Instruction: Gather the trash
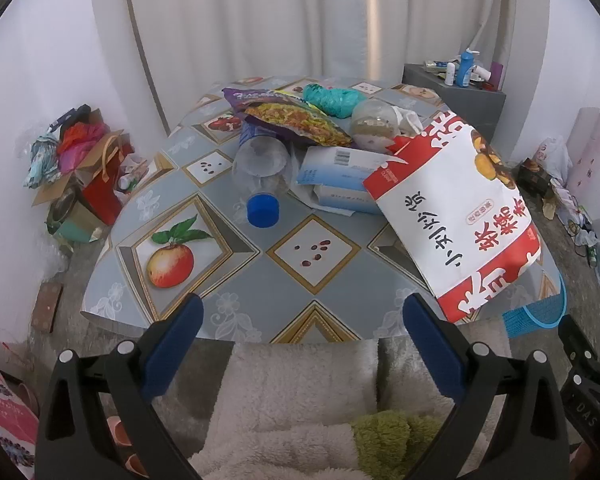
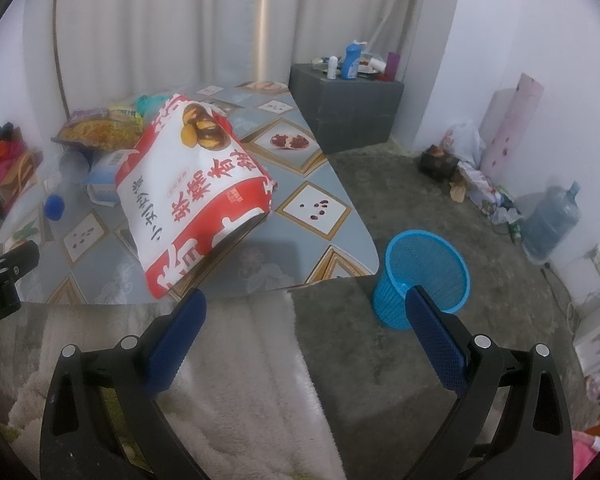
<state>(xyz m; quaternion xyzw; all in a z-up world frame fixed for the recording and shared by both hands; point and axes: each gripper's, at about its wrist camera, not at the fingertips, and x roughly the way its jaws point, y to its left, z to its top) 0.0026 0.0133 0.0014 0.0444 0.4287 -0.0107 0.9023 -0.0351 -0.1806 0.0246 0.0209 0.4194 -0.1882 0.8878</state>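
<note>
Trash lies heaped on the low table [image 1: 236, 280], which wears a grey-blue cloth printed with fruit in gold frames. Biggest piece: a red and white paper bag [image 1: 456, 216] with Chinese lettering, propped at the table's right side, its lower end overhanging the near edge. Behind it, a pale blue box [image 1: 336, 176], torn open, lying flat. Left of the box, a clear plastic bottle [image 1: 260, 168] on its side, its blue cap [image 1: 263, 210] pointing toward the camera. Further back, a yellow snack bag [image 1: 296, 122] resting over the bottle's far end, a crumpled teal plastic bag [image 1: 332, 100], and a clear round cup [image 1: 374, 122] just beside it. Blue mesh bin [image 2: 424, 276] stands upright on the grey carpet, off the table's near right corner, apart from the pile. Left gripper [image 1: 302, 316] hovers over the near table edge, jaws spread wide, nothing between them. Right gripper [image 2: 306, 312] likewise spread and empty, its right finger [image 2: 436, 340] overlapping the bin in the right wrist view. White fluffy fabric [image 1: 300, 380] fills the foreground below both.
</note>
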